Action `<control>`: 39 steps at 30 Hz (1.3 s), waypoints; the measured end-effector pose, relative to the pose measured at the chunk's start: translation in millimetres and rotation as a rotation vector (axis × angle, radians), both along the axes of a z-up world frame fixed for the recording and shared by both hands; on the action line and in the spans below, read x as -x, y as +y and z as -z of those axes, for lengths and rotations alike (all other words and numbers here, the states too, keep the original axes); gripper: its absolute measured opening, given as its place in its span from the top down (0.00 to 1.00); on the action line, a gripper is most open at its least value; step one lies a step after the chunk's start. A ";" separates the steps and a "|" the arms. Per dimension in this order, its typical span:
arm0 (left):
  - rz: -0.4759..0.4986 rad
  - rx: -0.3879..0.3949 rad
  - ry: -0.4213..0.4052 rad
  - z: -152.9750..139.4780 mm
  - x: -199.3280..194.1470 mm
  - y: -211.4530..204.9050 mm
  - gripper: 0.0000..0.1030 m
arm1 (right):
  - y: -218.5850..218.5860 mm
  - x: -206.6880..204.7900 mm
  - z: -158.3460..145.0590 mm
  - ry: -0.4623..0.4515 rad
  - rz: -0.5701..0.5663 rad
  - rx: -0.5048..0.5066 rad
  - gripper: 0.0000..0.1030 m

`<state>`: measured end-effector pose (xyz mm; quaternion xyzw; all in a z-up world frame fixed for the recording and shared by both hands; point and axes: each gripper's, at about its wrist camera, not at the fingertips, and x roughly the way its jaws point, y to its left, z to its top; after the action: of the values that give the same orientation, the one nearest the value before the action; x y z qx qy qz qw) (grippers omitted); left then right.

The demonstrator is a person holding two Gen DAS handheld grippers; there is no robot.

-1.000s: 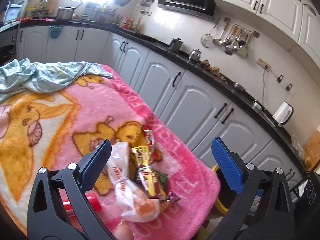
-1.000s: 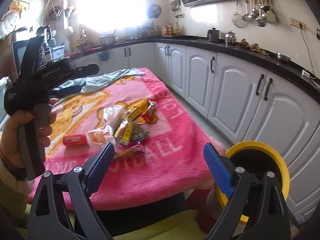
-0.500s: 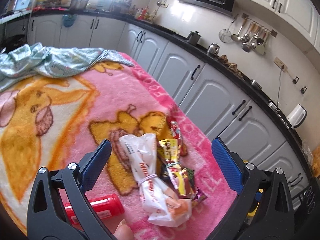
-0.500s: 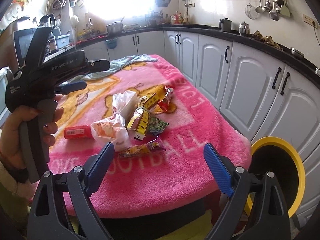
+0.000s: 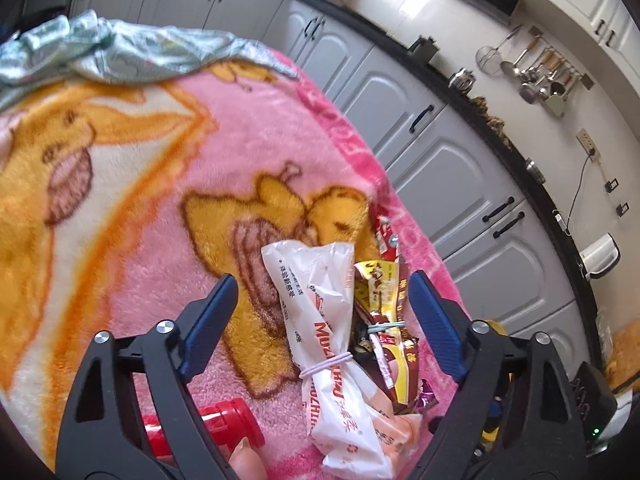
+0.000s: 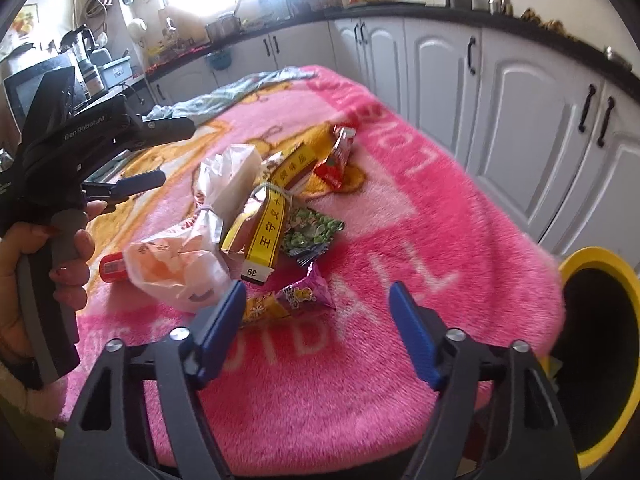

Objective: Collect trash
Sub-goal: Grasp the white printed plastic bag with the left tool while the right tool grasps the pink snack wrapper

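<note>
Nearest the right gripper (image 6: 316,320), whose jaws stand wide apart and hold nothing, a purple sweet wrapper (image 6: 308,294) and a yellow one (image 6: 260,310) lie on the pink blanket (image 6: 420,240) just ahead of the fingertips. These are thin and flat on deep pile, so the fingers could well pinch blanket instead of wrapper, or skate over it

The left gripper (image 5: 320,320) is likewise spread and empty, poised over the white plastic bag (image 5: 332,344) tied with a rubber band. The bag is slack; a grab at the loose end may let the full end sag or slip out. The banded yellow packet (image 5: 384,308) touches it and could be dragged along. The red bottle (image 5: 224,420) beside the pile might roll if nudged

Further off, a green pea packet (image 6: 308,234) and a red sachet (image 6: 336,156) wait. The yellow bin (image 6: 600,344) stands off the table's edge, so light wrappers may flutter past its mouth
</note>
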<state>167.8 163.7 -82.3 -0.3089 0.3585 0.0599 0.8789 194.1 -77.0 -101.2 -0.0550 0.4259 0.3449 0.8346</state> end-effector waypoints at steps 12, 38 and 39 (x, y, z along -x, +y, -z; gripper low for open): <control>0.024 -0.026 0.121 22.3 -27.1 -3.4 0.35 | 6.2 0.3 21.1 0.072 -0.054 0.008 0.62; 0.057 -0.097 -0.058 -27.5 16.2 -17.4 0.76 | -27.4 18.0 -1.4 0.058 -0.059 -0.019 0.85; 0.058 -0.106 -0.067 -31.3 17.7 -18.8 0.76 | -29.2 19.0 -5.0 0.050 -0.058 -0.023 0.85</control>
<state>150.0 144.9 -51.0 -0.2533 0.3339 0.0430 0.9069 175.1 -106.2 -96.3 -0.0491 0.4410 0.3750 0.8139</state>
